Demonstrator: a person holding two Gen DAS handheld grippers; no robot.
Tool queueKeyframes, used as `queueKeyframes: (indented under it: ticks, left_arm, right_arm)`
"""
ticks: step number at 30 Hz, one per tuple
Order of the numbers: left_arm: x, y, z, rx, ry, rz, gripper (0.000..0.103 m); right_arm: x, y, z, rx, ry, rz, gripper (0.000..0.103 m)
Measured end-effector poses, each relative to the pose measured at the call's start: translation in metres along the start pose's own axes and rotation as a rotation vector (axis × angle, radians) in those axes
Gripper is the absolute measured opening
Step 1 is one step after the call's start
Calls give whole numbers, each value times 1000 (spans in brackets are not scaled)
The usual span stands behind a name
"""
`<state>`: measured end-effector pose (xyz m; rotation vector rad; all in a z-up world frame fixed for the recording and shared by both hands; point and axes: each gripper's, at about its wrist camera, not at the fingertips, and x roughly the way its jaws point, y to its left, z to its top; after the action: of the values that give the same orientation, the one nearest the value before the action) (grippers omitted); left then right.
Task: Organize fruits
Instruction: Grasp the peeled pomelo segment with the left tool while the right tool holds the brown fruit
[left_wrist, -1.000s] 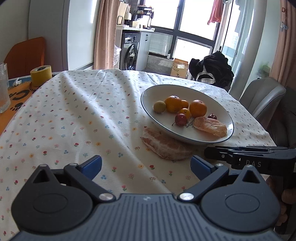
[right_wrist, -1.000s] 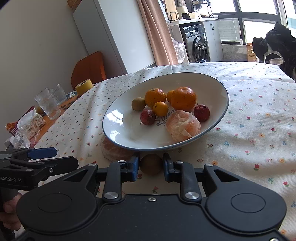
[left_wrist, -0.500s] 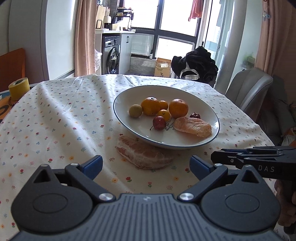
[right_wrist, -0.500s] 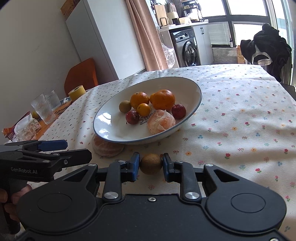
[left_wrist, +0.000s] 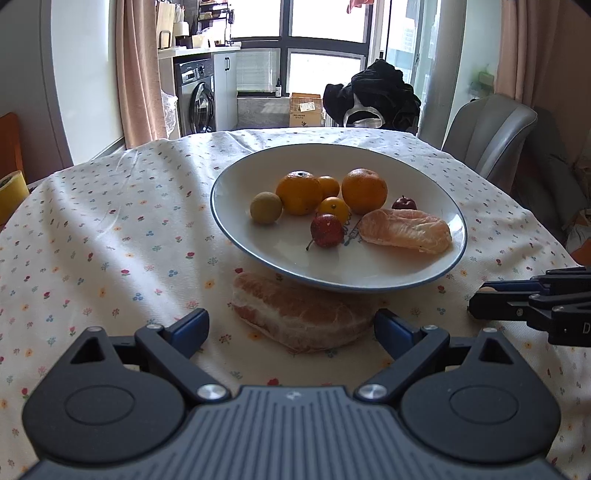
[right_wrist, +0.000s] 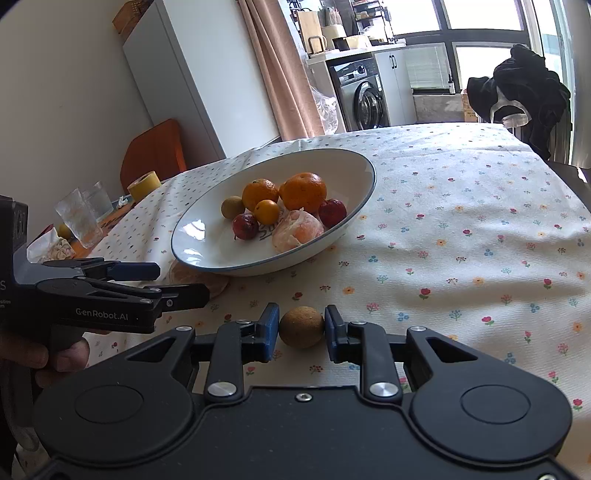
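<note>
A white plate with a blue rim holds two oranges, smaller citrus, red fruits, a brownish-green fruit and a peeled citrus piece. The plate also shows in the right wrist view. A second peeled citrus piece lies on the cloth against the plate's near rim. My left gripper is open, its jaws on either side of that piece. My right gripper is shut on a small brown round fruit, low over the cloth near the plate.
The table has a floral cloth. A yellow tape roll, glasses and a snack bag stand at the left end. A grey chair and a chair draped with black clothes stand behind.
The left gripper has swung in toward the peeled piece on the cloth, now between its open jaws. The right gripper has drawn back from the plate, still holding the brown fruit.
</note>
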<state>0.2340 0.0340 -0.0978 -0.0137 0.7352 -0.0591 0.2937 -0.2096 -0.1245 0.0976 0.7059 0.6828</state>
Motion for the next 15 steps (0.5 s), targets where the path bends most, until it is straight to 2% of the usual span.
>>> queueKeyframes:
  ticks: [4,9,15]
  left_arm:
    - [4,-1,3,53,1,-19,96]
    - [12,0,6,71,-1,-45,96]
    - [20,-3,9,86,-15,-33,98]
  right_arm:
    - [0,0,0,-3,-3,-1,25]
    - [1,1,0,-8,-5,-4,25]
    - [3,4,1,-19,-3,-13,25]
